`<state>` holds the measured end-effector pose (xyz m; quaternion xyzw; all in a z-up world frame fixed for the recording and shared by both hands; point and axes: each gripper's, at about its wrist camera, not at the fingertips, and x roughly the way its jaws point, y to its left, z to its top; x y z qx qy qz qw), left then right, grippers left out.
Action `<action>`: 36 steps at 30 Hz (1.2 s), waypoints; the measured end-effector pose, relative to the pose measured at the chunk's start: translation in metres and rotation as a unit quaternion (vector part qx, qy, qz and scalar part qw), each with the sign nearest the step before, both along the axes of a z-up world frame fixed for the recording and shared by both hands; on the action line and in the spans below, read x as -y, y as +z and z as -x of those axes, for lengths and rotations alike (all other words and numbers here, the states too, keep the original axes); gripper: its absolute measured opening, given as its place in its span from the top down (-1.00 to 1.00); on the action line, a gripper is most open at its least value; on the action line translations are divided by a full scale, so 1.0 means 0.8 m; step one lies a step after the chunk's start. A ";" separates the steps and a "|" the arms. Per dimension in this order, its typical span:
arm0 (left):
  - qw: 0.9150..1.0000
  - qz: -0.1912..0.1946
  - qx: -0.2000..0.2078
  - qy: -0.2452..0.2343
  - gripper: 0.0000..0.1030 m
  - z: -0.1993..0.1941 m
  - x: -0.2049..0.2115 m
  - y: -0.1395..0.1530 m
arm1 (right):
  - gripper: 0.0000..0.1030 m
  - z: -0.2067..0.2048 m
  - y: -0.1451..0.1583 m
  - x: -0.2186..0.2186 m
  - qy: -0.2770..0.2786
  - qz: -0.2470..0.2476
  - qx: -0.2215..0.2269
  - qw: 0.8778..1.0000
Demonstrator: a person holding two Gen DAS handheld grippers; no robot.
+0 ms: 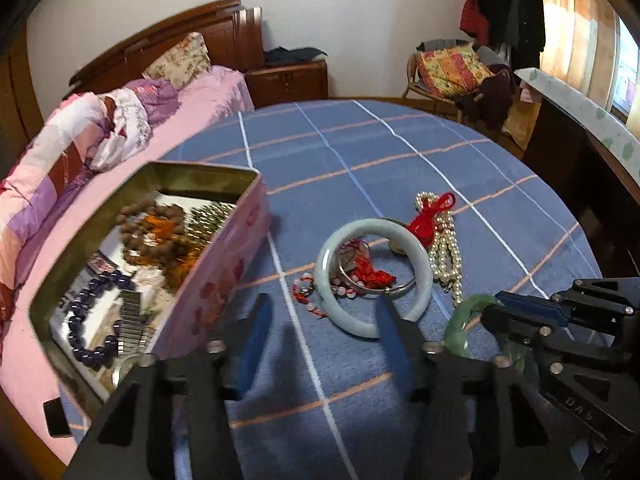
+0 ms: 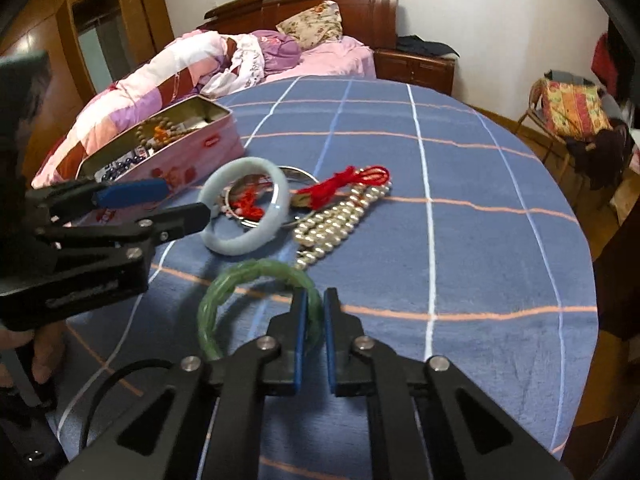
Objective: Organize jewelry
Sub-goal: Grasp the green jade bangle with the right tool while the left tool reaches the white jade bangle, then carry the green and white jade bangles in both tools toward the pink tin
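Left tool [image 1: 320,320] hovers with its blue pads apart and nothing between them, just above the near rim of the pale jade bangle [image 1: 372,276]. That bangle lies flat on the blue checked tabletop [image 1: 360,152], ringing a thin silver bangle [image 1: 396,288] and a tangle of red cord with pink beads [image 1: 370,272]. Off toward the tabletop's left edge stands the pink tin [image 1: 224,268], lid off, holding brown wooden beads [image 1: 152,232], a dark blue bead bracelet [image 1: 88,332] and other pieces too blurred to name. Just right of the pale bangle lies a pearl strand [image 1: 444,256] with a red knotted cord [image 1: 428,220] across its far end. Nearer the front edge and further right, the right tool [image 2: 315,320] is clamped on the rim of the green jade bangle [image 2: 248,276], pads pressing either side of the band. Whether this bangle rests on the cloth or is lifted off it, I cannot tell.
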<state>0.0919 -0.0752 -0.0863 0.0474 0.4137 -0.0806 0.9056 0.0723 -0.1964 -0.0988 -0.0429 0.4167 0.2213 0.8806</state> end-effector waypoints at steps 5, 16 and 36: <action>1.000 0.008 -0.011 -0.002 0.08 -0.006 0.003 -0.006 | 0.81 -0.001 0.000 -0.002 0.005 -0.005 -0.003 1.000; 0.999 0.037 -0.032 0.001 0.80 -0.017 -0.006 -0.015 | 0.79 -0.001 0.000 -0.008 0.009 0.004 0.004 1.000; 0.999 0.034 0.037 0.016 0.81 0.009 -0.017 0.006 | 0.78 0.012 0.007 -0.010 0.018 0.002 0.038 0.999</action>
